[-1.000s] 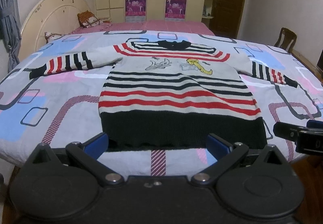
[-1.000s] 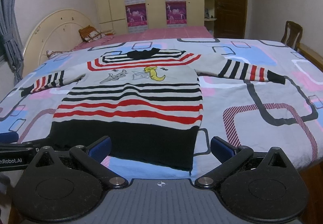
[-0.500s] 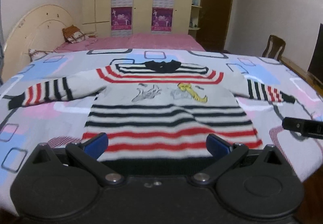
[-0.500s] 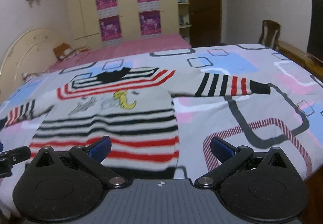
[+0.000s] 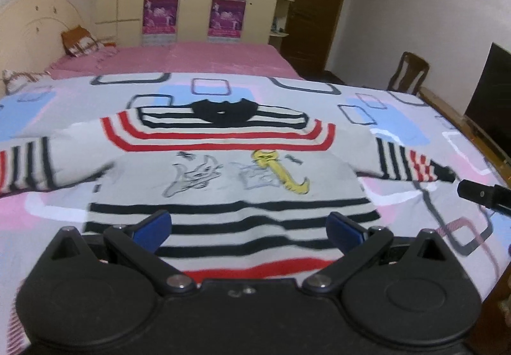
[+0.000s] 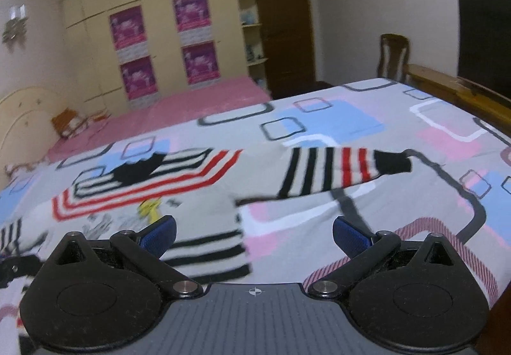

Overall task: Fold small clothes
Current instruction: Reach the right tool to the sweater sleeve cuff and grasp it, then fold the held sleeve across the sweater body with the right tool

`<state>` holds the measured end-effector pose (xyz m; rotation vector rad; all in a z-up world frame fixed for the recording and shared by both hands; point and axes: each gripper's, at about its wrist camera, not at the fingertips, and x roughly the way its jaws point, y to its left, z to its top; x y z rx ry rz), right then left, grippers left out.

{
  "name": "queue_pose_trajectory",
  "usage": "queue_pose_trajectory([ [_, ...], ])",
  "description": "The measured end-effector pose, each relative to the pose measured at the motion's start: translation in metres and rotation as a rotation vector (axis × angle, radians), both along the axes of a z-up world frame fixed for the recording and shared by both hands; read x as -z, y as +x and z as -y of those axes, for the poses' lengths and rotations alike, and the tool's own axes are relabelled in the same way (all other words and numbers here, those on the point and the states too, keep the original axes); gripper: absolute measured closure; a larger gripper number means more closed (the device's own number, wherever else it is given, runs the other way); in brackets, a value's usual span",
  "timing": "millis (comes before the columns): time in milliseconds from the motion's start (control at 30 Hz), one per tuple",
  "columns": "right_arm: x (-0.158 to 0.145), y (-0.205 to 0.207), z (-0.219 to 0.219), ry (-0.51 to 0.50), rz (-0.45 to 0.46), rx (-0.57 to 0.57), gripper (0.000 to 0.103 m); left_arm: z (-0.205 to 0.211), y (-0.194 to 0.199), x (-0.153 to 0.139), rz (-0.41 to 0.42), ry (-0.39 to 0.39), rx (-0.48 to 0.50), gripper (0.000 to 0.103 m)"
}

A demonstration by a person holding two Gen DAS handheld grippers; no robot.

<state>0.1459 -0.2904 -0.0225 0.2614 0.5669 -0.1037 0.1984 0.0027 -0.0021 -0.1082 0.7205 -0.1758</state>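
I see a bed [image 5: 80, 201] covered by a grey quilt printed with pink and blue blocks and dark rounded-square outlines. A striped sweater [image 5: 223, 169] lies flat on it, front up, directly ahead of my left fingers, with its black collar at the far end and both sleeves spread out sideways. Its lower stripes run between my left fingers. In the right wrist view the sweater's body [image 6: 134, 192] sits ahead of my inner finger, and one sleeve [image 6: 335, 169] stretches across the quilt beyond both fingers. Farther off, past the collar, a pink sheet [image 5: 179, 57] covers the bed [image 6: 415, 211] up to a cream headboard [image 5: 35, 22], with small cushions [image 5: 83, 42] resting on it.
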Motion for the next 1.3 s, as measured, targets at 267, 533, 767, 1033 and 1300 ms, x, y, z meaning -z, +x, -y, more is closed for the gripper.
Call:
queue_pose_trajectory([
  [267, 0.025, 0.066, 0.084, 0.049, 0.007, 0.118, 0.001, 0.025, 0.057, 0.019, -0.043, -0.043, -0.041, 0.0],
  [533, 0.076, 0.152, 0.177, 0.172, -0.059, 0.192, 0.041, 0.068, 0.126, 0.039, -0.12, -0.01, -0.101, 0.0],
  [767, 0.127, 0.18, 0.236, 0.293, -0.151, 0.292, 0.061, 0.095, 0.16, 0.055, -0.193, 0.036, -0.099, 0.0],
  [1033, 0.147, 0.169, 0.264, 0.42, -0.117, 0.349, 0.061, 0.11, 0.176, 0.063, -0.219, 0.028, -0.089, 0.0],
  [1300, 0.136, 0.178, 0.257, 0.262, -0.129, 0.34, 0.096, 0.071, 0.173, 0.059, -0.207, 0.032, -0.147, 0.0],
])
